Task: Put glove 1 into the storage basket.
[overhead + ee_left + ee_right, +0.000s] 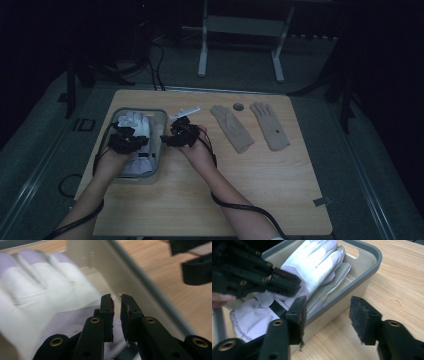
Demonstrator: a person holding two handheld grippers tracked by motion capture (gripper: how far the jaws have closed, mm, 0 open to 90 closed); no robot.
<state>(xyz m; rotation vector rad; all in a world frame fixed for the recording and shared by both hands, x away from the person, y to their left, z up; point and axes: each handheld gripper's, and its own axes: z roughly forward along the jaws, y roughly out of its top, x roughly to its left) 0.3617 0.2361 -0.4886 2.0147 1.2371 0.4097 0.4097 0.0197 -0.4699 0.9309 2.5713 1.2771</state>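
Note:
A grey bin (pixel 140 110) stands on the left of the wooden table (pixel 250 190) and holds white gloves (pixel 134 122). My left gripper (pixel 136 136) hovers inside the bin just over the top glove (pixel 37 290), its jaws closed to a thin slit with nothing between them. My right gripper (pixel 170 134) is open beside the bin's right rim (pixel 362 272), one jaw in front of the bin wall and the other over bare wood. In the right gripper view the left gripper (pixel 287 286) sits above the white glove (pixel 312 260), and a greyer glove (pixel 332 282) lies underneath.
Two tan gloves (pixel 232 129) (pixel 270 126) lie flat on the table's right half. A small white plastic piece (pixel 185 111) and a round hole (pixel 238 106) are near the far edge. Cables trail from both grippers toward the near edge.

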